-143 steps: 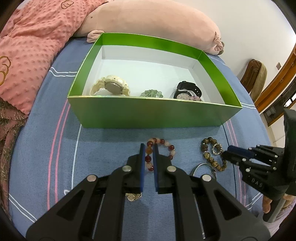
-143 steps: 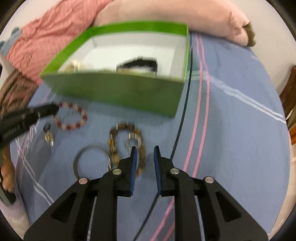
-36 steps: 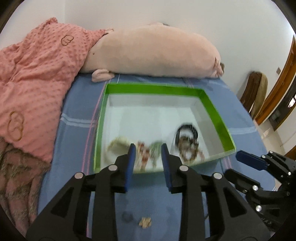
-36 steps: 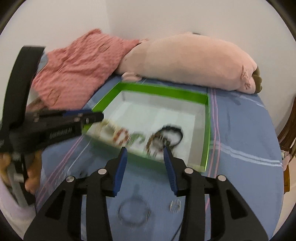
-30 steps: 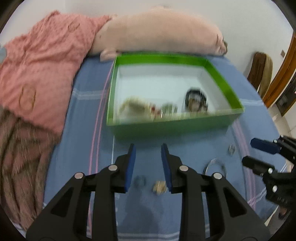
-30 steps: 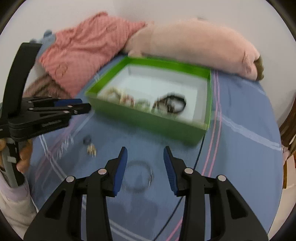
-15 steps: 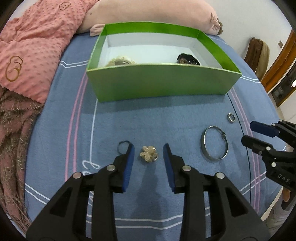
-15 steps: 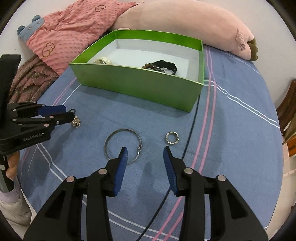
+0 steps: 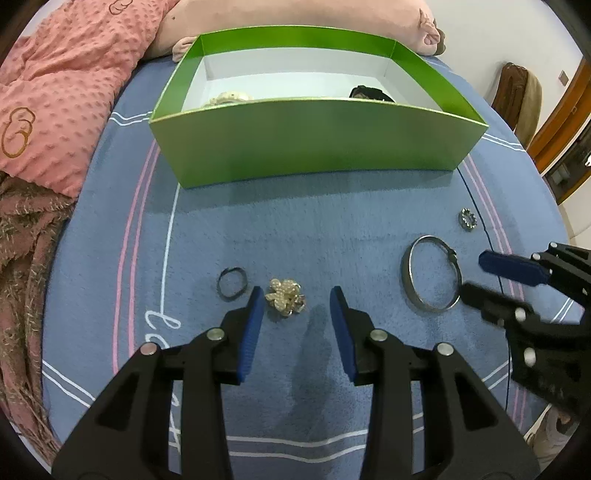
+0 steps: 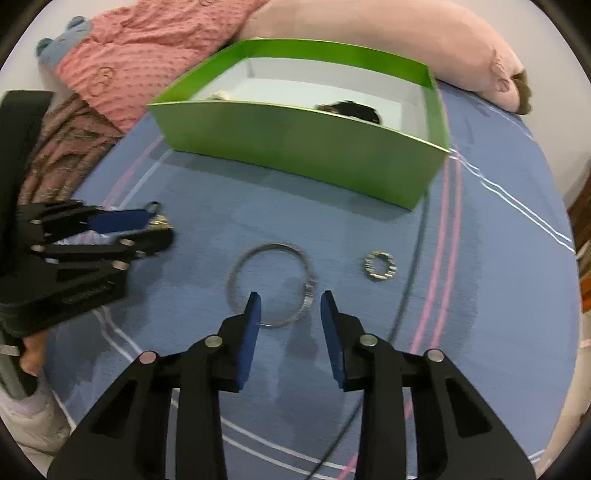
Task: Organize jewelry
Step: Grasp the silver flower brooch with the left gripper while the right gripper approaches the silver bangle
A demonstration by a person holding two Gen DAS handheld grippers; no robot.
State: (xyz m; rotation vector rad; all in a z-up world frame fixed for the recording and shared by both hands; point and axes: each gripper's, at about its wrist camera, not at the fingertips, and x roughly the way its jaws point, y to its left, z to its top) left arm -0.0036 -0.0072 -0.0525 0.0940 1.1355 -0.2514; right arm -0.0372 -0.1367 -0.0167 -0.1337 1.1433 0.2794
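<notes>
A pearl brooch (image 9: pixel 284 295) lies on the blue blanket between the fingertips of my left gripper (image 9: pixel 296 295), whose jaws are opening and do not touch it. A small dark ring (image 9: pixel 218 284) lies just left of it. My right gripper (image 10: pixel 290 299) hovers over the near rim of a silver bangle (image 10: pixel 277 246); its jaws are closing, with the rim between them but not pressed. A small sparkly ring (image 10: pixel 369 266) lies to the bangle's right. The green box (image 9: pixel 317 140) beyond holds a cream watch (image 9: pixel 229 98) and a black watch (image 9: pixel 369 92).
A pink plush pillow (image 9: pixel 314 14) lies behind the box, and a pink blanket (image 9: pixel 55 92) is heaped at the left. The right gripper (image 9: pixel 476 275) shows by the bangle (image 9: pixel 408 269) in the left wrist view. A wooden chair (image 9: pixel 517 96) stands at the far right.
The two bead bracelets that lay on the blanket are gone from it. Both grippers came back from above the box and sank toward the blanket. The left jaws widened, the right narrowed slightly.
</notes>
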